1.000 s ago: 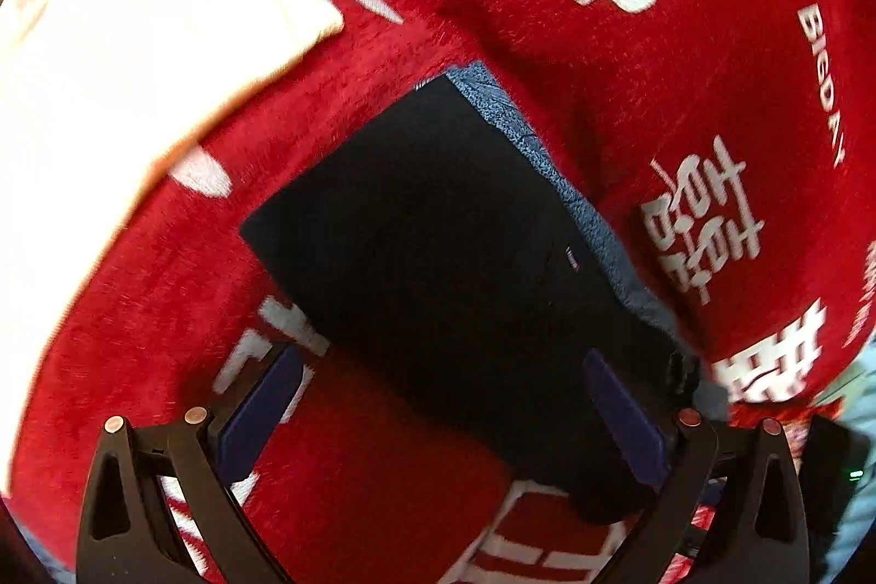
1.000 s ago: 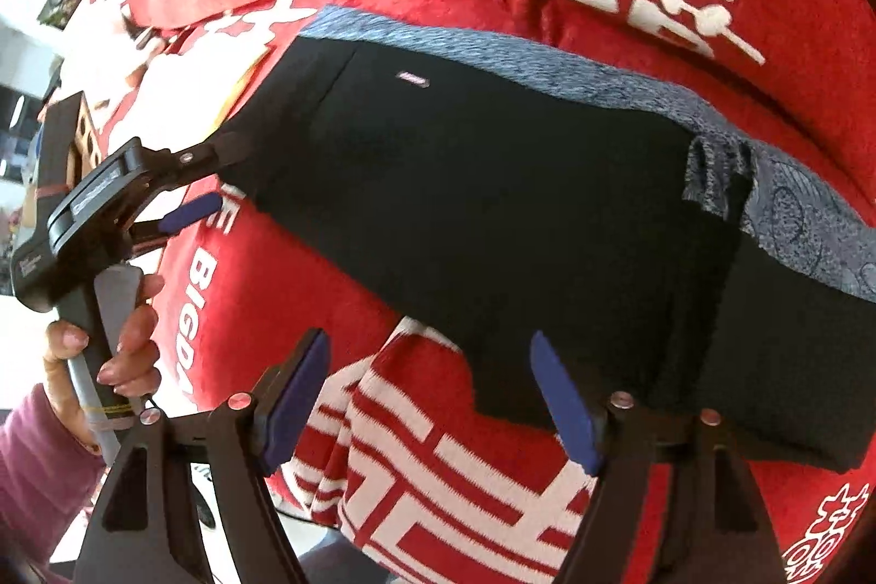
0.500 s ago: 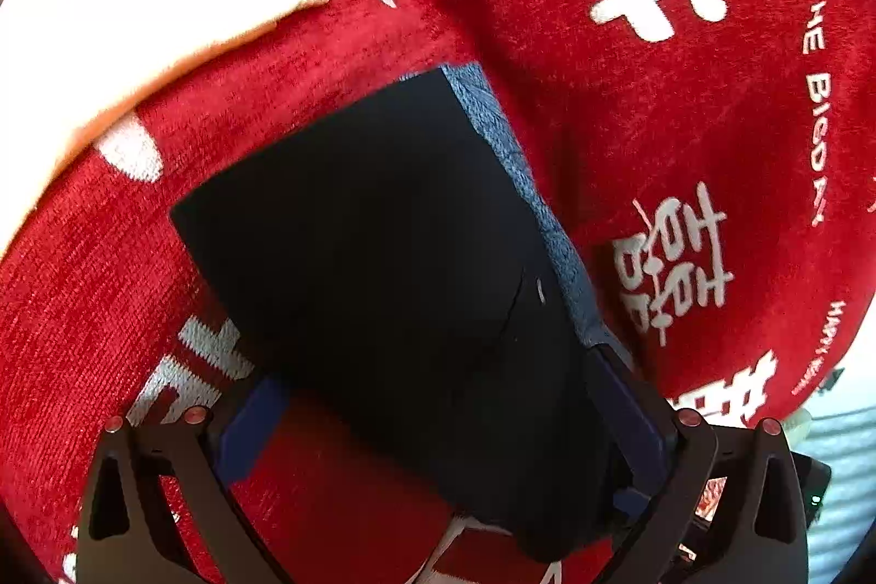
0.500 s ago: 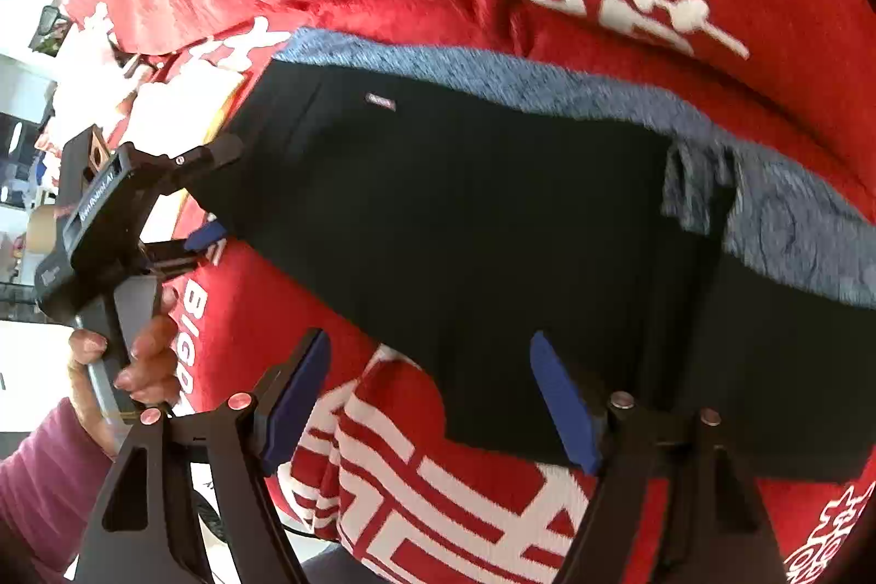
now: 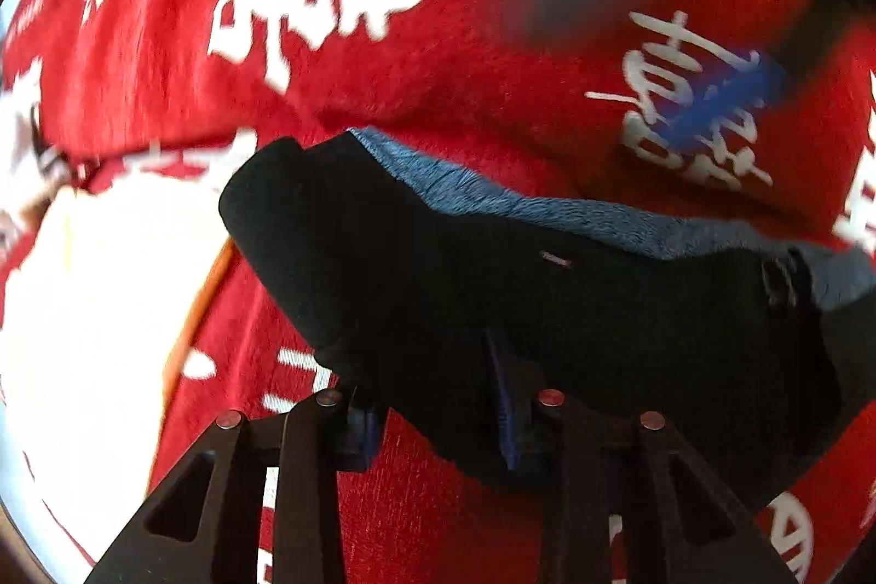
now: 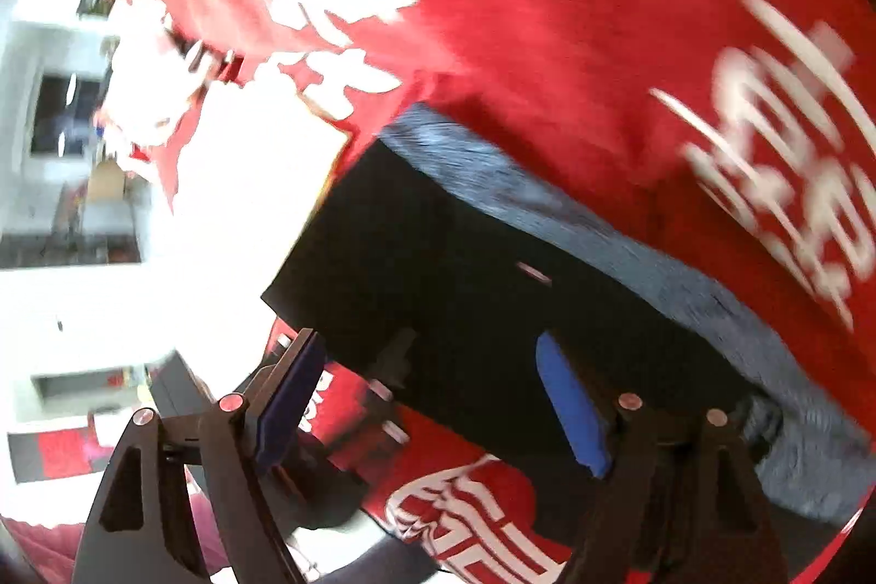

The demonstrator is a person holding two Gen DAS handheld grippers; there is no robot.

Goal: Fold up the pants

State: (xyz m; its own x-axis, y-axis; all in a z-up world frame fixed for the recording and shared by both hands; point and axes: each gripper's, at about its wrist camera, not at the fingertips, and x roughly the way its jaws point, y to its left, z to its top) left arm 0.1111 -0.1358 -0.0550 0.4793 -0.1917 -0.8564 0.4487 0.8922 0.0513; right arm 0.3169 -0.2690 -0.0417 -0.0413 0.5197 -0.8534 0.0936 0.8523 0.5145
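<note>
Left gripper [image 5: 432, 414] clamped on pants [image 5: 547, 310] edge; right gripper [image 6: 432, 403] opening, pads not pressing (pants partly folded, final fold pending).

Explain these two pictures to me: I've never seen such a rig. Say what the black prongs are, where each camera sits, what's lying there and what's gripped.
No robot here: a person holds a two-finger gripper in each hand, each with a camera looking along its fingers. One picture is from the left gripper, the other from the right gripper. Black pants with a grey-blue waistband lie on a red blanket printed with white characters. The left gripper is shut on the pants' near edge. The right gripper's jaws are opening, with that edge between them but not pinched.
</note>
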